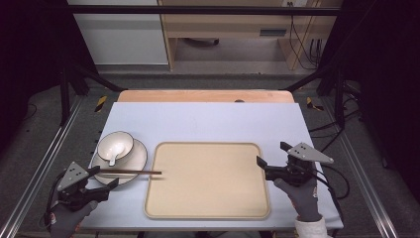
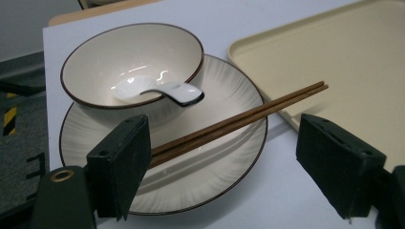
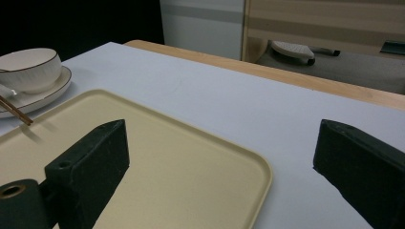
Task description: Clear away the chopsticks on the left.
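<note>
A pale blue table (image 1: 208, 121) on grey floor carried a beige tray (image 1: 208, 181) beside a plate (image 1: 136, 158) with bowl (image 1: 115, 145), spoon (image 2: 157, 90) and chopsticks (image 1: 131, 172), while the left gripper (image 1: 106, 177) and right gripper (image 1: 270, 158) hovered at opposite edges, jaws spread, empty.

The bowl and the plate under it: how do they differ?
The bowl is deep and narrower; the plate is shallow and wider. The bowl holds a white spoon; the plate carries the bowl and brown chopsticks. The bowl sits off-centre on the plate. Both are cream with a dark rim.
</note>
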The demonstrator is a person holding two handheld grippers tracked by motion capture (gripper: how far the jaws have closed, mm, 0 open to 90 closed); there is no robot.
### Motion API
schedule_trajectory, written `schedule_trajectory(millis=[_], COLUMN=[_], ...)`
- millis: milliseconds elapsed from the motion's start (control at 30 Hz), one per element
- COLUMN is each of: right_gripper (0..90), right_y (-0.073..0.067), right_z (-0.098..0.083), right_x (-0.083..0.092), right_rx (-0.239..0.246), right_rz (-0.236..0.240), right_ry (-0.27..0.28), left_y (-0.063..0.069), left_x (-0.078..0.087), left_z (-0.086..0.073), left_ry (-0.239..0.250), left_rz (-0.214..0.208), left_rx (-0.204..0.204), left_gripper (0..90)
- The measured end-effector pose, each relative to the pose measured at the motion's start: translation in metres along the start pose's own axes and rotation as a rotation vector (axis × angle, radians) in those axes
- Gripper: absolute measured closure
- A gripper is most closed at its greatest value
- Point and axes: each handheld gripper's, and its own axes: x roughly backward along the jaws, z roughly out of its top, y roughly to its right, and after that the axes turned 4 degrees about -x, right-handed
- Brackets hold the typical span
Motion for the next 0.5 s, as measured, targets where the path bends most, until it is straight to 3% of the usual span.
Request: schedule_trajectory(millis=[500], right_gripper=[5.1], right_y=[0.0], right_z=[0.0], right_x=[-0.001], right_rx=[-0.003], right_rz=[0.0], right_ry=[-0.006], left_y=[-0.012], left_x=[-0.031], left_z=[-0.012], left_ry=[-0.083], left_rz=[0.023], left_rx=[-0.045], left_gripper=[31.6])
